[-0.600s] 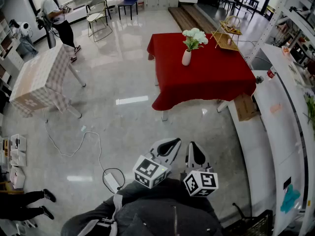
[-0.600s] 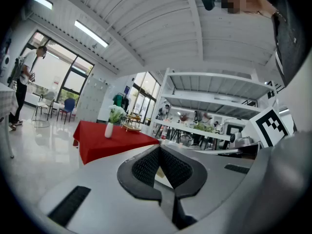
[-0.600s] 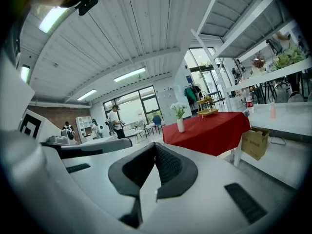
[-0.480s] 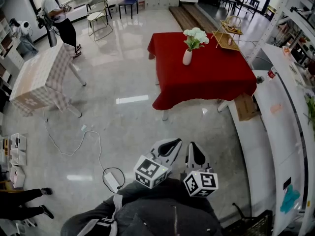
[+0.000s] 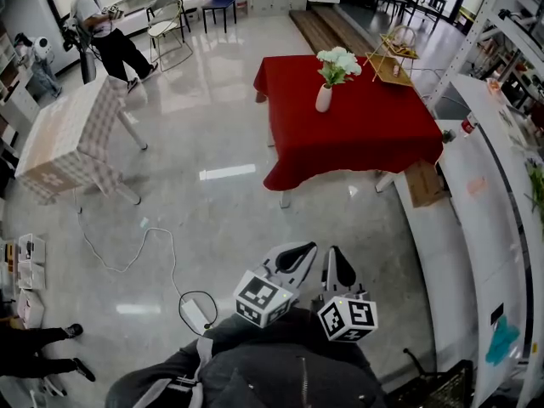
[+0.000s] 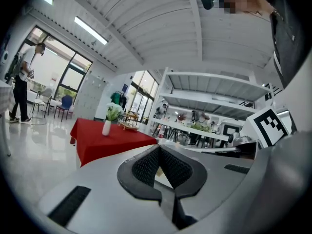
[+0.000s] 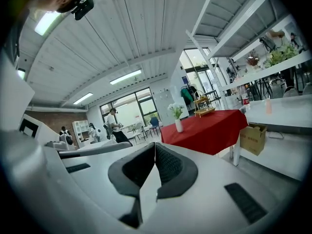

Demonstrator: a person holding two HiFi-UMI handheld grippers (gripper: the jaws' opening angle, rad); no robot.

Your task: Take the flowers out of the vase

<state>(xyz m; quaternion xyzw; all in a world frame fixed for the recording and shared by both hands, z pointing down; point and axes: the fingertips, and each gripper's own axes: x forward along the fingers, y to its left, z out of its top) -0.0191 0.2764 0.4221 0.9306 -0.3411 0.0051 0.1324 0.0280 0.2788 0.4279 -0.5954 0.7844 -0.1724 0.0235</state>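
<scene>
Both of your tools are closed and empty. The left tool [image 5: 299, 253] has its pads meeting at the tips with nothing between them, and the right tool [image 5: 335, 260] is pressed fully together the same way. You hold them side by side close to your body, pointing roughly level toward the red-clothed bench [image 5: 374, 143]. They are well short of the bench's near edge, with open floor [image 5: 212, 219] between. The vase [image 5: 323, 99] stands upright on the bench, toward its far-left part and well back from the near edge. The flowers [image 5: 338, 62] rise from its mouth, stems roughly vertical with the white heads fanned just above. From where you stand, the vase lies ahead and almost between the two tools' lines. It sits left of the jaws in the left gripper view and slightly right of them in the right gripper view. Neither tool is clearly nearer, though the right looks a little better lined up. You will likely need to walk up to the bench, then lift the stems straight up along their own axis.
</scene>
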